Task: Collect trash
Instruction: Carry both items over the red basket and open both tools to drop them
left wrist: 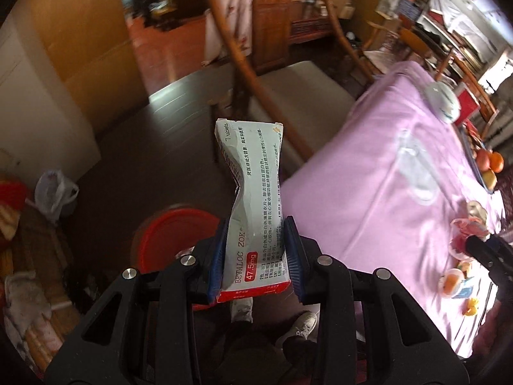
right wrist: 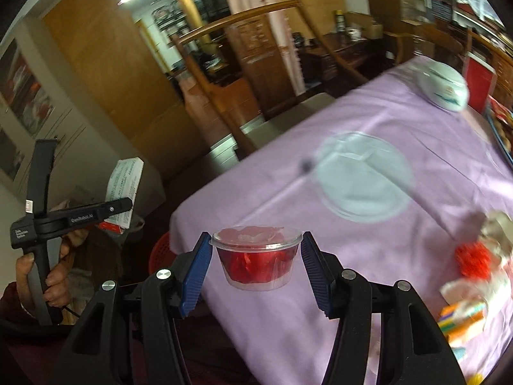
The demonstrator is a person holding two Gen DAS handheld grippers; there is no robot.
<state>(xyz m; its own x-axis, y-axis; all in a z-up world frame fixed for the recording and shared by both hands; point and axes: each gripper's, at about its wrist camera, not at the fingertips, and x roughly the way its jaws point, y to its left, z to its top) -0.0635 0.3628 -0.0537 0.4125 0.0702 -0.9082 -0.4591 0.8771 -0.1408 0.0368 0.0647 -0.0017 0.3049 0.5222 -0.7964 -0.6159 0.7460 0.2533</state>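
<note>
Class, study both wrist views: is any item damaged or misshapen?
Yes. The white-and-red cardboard medicine box held in the left gripper is crushed, pinched in at its middle and creased. The clear plastic cup looks undamaged.

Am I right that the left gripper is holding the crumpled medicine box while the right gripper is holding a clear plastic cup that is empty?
Not quite: the clear plastic cup in the right gripper holds something red, as the right wrist view shows. The left gripper does hold the crumpled medicine box.

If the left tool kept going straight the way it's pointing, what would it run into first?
Probably the dark floor beside the wooden chair, past the crushed medicine box the left tool clamps. The red bin sits lower left, off that line; depth is unclear.
</note>
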